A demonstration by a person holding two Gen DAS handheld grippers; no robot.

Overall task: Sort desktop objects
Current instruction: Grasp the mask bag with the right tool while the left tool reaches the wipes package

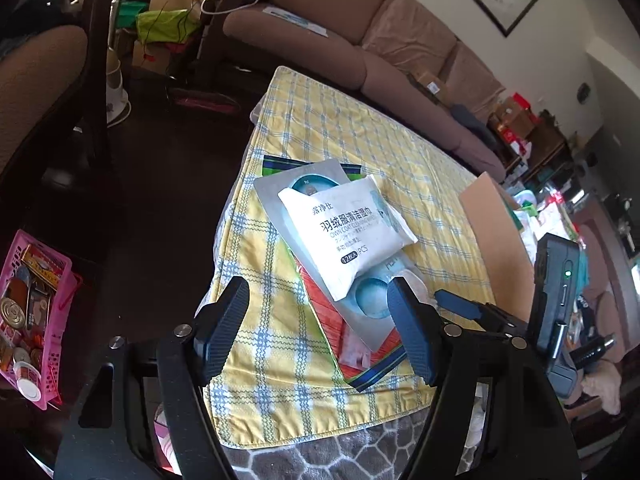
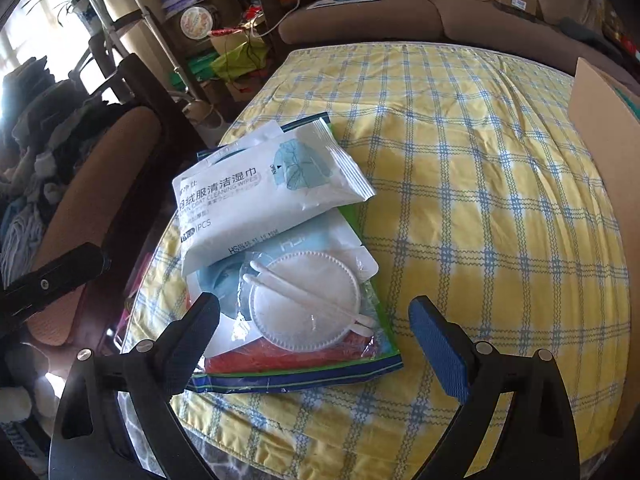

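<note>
Surface: yellow plaid cloth (image 2: pixel 480 184) over a table, sofa behind.
Pile: wipes pack (image 2: pixel 256 200) tops flat packets at ten o'clock, stacked for sorting.
Left gripper (image 1: pixel 316 316): jaws apart, empty.
Right gripper (image 2: pixel 316 332): jaws spread, straddling cotton pads (image 2: pixel 304 308), apparently lining up a pick.

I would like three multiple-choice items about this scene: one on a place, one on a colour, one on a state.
1. The white wipes pack lies:
A. on top of the stacked packets
B. inside the cardboard box
C. on the sofa

2. The tablecloth is:
A. red with dots
B. yellow with blue checks
C. plain grey

3. The right gripper is:
A. shut on the wipes pack
B. open, holding nothing
C. shut on a spoon

Answers: 1 A, other packets show beneath it. 2 B, the checks are plain. 3 B, its fingers stand wide apart.
</note>
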